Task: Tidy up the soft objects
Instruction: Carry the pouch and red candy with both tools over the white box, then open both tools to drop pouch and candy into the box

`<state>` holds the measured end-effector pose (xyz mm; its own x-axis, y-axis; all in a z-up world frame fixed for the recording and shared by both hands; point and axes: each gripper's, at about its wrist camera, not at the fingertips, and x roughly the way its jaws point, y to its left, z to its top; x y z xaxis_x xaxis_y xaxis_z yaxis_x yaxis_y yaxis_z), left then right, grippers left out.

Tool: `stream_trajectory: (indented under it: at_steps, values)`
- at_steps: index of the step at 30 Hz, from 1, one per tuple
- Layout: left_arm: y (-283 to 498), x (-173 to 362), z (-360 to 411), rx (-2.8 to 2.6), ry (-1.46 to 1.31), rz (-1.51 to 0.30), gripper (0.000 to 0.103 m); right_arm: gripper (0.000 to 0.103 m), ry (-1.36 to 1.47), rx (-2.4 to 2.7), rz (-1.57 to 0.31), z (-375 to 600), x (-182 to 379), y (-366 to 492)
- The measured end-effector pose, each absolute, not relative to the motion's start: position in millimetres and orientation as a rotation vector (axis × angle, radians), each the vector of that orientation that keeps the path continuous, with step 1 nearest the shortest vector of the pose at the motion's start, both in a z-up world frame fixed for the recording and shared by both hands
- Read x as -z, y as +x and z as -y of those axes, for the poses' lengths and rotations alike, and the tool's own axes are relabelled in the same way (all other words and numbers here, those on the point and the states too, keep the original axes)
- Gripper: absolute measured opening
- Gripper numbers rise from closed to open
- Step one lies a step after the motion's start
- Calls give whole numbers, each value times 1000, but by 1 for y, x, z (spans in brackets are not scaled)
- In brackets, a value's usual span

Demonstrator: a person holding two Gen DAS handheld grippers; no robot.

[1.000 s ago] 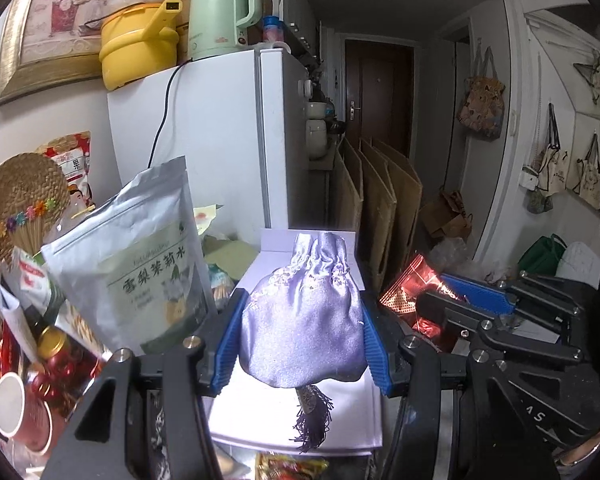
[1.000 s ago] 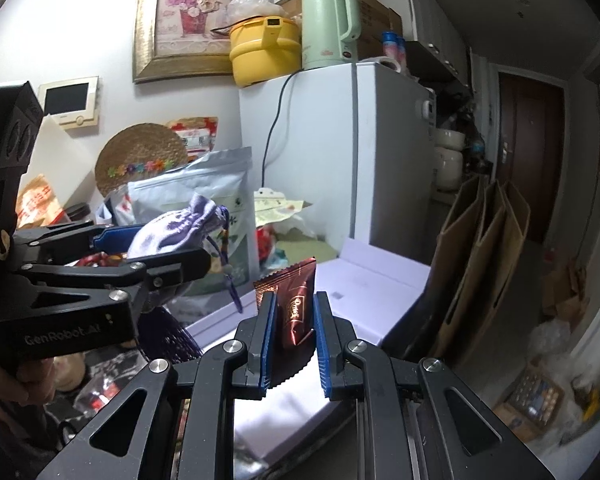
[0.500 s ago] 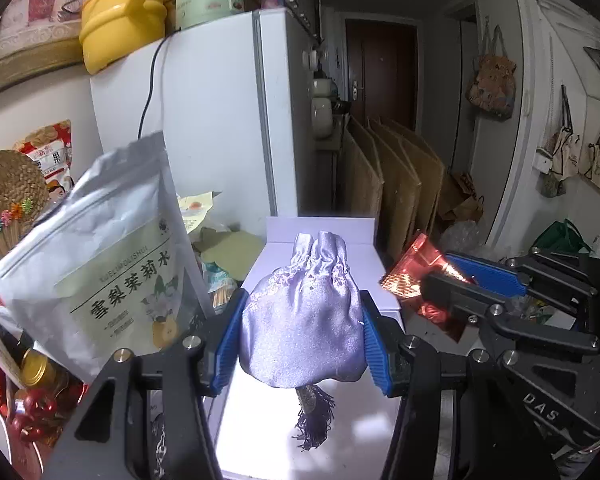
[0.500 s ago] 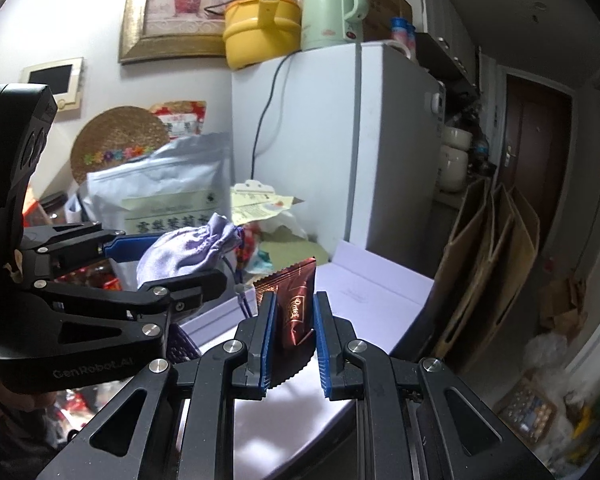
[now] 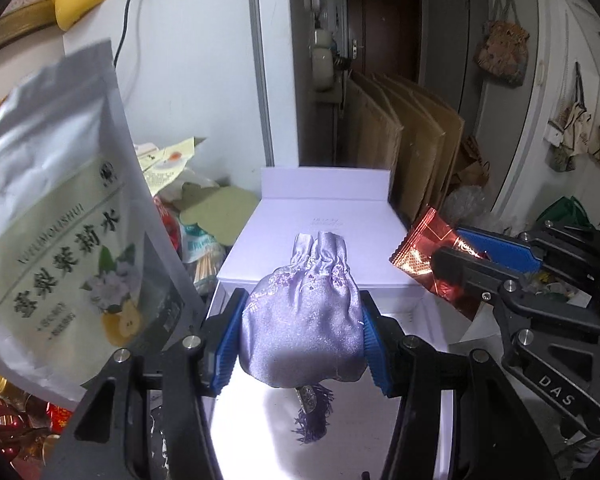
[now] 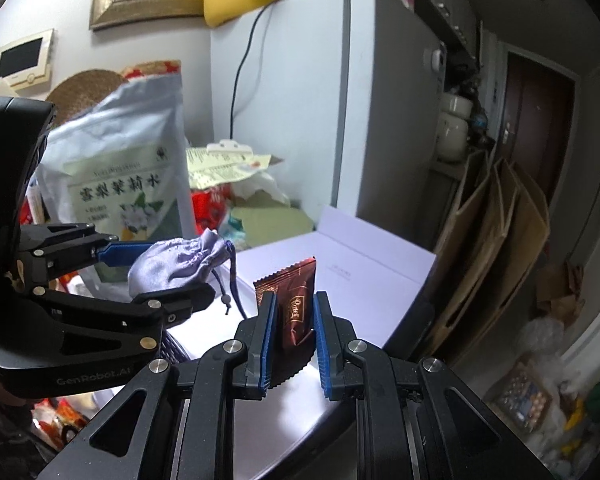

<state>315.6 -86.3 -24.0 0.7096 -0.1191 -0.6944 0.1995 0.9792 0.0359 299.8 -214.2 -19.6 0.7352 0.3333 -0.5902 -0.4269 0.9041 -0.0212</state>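
I had the left gripper (image 5: 302,322) closed on a lilac satin drawstring pouch (image 5: 302,318), its 2 blue pads (image 5: 230,334) pressed into the pouch's sides so the gathered mouth pointed away beyond the fingertips and a purple tassel (image 5: 314,414) dangled under the fingers. From the right wrist view I saw that same gripper (image 6: 162,270) out to the left of my right fingers, the pouch (image 6: 180,262) bulging between its pads with its cord (image 6: 232,288) trailing down. My right gripper (image 6: 294,334) was clamped on a dark red foil snack packet (image 6: 294,306), which stood upright between the 2 pads, its crimped top edge rising above the fingertips. In the left wrist view that packet (image 5: 430,250) showed to the right of my left fingers. Below and ahead of both sets of fingers lay a white box (image 5: 324,216) with its lid raised at the far side. A silver tea pouch (image 5: 60,220) stood left of the left fingers.
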Motion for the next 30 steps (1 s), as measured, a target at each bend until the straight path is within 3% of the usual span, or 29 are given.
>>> stream_trajectory:
  at_steps: [15,23,28,30]
  values:
    - [351,75,76,135,106,-875,53,18,-158,-424,-792,208,75,335]
    - [353,80,74,131,101,-847,53,18,-163,-400,-828,210,88,346]
    - [361,82,67,124,32,-893,54,22,-171,-374,-837,211,89,346]
    - [359,80,67,106,37,-890,55,34,-176,-367,-836,212,87,344]
